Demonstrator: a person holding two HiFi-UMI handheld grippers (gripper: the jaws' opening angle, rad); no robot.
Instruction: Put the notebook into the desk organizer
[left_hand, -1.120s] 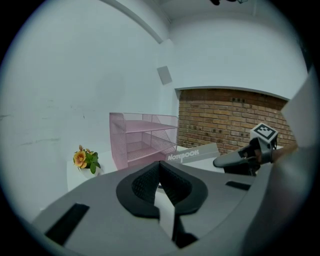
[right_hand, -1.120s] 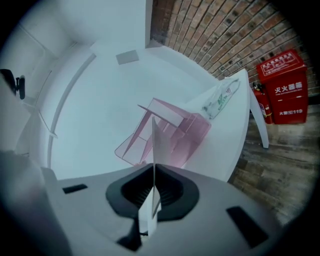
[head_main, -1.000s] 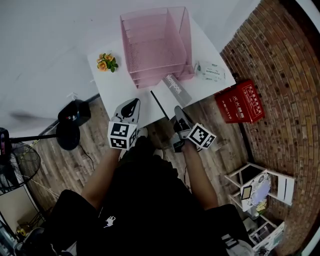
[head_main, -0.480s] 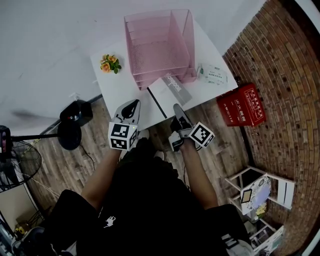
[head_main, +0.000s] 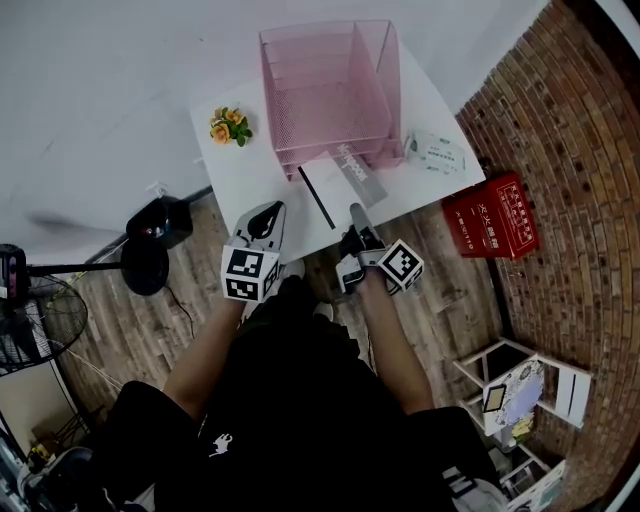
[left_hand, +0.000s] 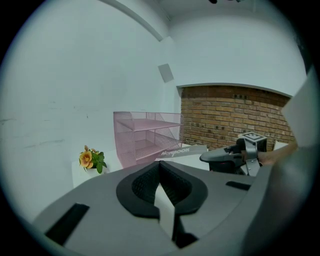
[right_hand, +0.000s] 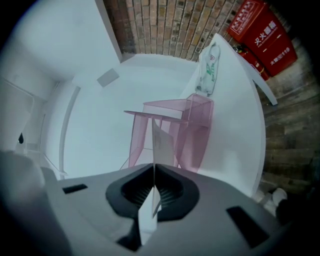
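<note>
The pink mesh desk organizer (head_main: 330, 90) stands at the back of the white table (head_main: 240, 175). A white notebook (head_main: 335, 185) with a grey spine hangs just in front of its lowest shelves. My right gripper (head_main: 355, 212) is shut on the notebook's near edge. In the right gripper view the notebook (right_hand: 159, 142) shows edge-on between the closed pads, with the organizer (right_hand: 170, 130) behind it. My left gripper (head_main: 268, 210) hovers over the table's front edge, shut and holding nothing. From the left gripper view I see the notebook (left_hand: 182, 151), the organizer (left_hand: 145, 137) and the right gripper (left_hand: 230, 159).
A small pot of orange flowers (head_main: 230, 125) stands left of the organizer. A pack of wipes (head_main: 437, 155) lies to its right. On the wooden floor are a red box (head_main: 490, 215), a black stand base (head_main: 160, 225) and a white rack (head_main: 520, 385). A brick wall runs along the right.
My right gripper has carried the notebook forward toward the organizer and rolled it, so the white cover now faces up more. The left gripper has stayed put.
</note>
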